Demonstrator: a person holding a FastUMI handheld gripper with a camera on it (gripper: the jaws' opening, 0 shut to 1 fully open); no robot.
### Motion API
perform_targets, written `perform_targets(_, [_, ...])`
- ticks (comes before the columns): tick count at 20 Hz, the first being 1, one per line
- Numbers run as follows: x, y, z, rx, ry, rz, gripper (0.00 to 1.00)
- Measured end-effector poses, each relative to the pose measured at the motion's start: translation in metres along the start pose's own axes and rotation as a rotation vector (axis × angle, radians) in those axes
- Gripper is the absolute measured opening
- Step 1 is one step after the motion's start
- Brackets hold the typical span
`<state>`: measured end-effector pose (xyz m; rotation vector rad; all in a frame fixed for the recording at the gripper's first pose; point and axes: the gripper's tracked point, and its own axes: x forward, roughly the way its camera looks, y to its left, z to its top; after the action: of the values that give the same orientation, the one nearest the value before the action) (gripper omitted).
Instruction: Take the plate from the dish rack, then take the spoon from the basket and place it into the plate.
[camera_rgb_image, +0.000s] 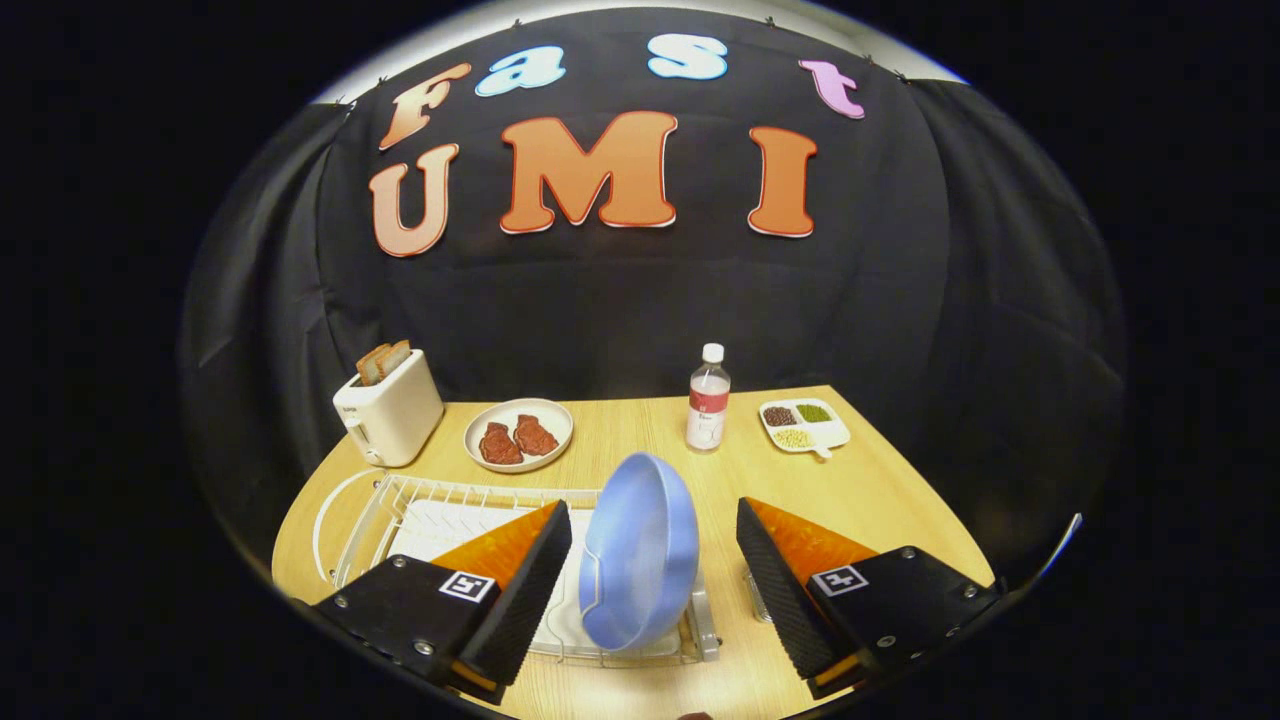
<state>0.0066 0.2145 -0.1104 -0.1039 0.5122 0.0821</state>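
The gripper (655, 585) stands wide open with nothing in its hold, its two fingers flanking the blue plate (640, 550), which stands on edge, tilted, at the right end of the white wire dish rack (420, 510). Neither finger touches the plate; there is a clear gap on each side. Taking the plate as the dial's centre, the toaster (390, 415) sits near ten o'clock, the dish of meat (518, 433) at eleven, the bottle (708, 398) near one and the divided snack tray (805, 423) at two. A likely risk: closing across the curved bowl instead of the rim could squeeze the plate out sideways, or drag the light rack along.
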Motion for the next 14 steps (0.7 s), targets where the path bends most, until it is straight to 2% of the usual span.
perform_targets(6, [0.036,-0.004,-0.034,0.038,0.152,-0.044,0.98])
perform_targets(8, [0.043,0.003,-0.039,0.076,0.179,-0.033,0.86])
perform_targets(13, [0.052,-0.002,-0.050,0.044,0.226,-0.085,0.31])
perform_targets(14, [0.050,-0.008,-0.049,0.020,0.234,-0.117,0.30])
